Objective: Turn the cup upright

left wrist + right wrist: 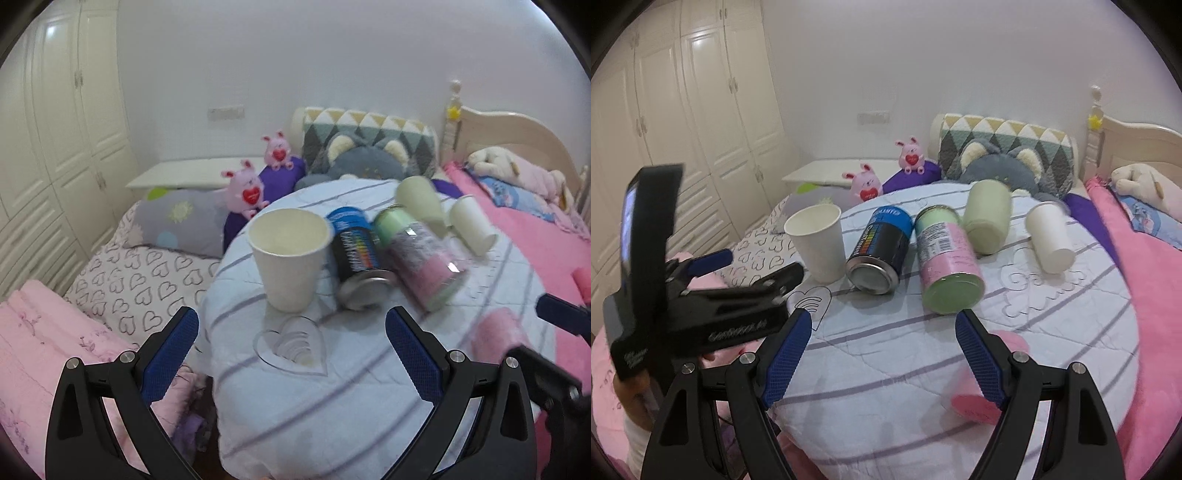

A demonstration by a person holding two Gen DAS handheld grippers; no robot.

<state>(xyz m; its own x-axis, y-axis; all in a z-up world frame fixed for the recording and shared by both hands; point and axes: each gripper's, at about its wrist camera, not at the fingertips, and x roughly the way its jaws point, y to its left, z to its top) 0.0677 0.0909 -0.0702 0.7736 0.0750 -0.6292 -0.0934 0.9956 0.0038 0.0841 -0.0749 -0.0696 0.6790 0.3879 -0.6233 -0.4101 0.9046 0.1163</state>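
Note:
A white paper cup (288,254) (818,245) stands upright, mouth up, at the left of a round quilted table (332,398) (905,362). A second white paper cup (471,223) (1051,240) stands upside down at the right. A pale green cup (421,203) (988,218) lies tipped beside it. My left gripper (291,354) is open and empty, just in front of the upright cup; its body shows in the right wrist view (701,295). My right gripper (884,354) is open and empty near the table's front.
A blue-black can (356,254) (881,251) and a green-pink can (421,258) (947,258) lie on their sides mid-table. A pink object (975,391) (496,336) lies near the front edge. Beds, pillows and plush toys (245,190) surround the table; a wardrobe (683,110) stands left.

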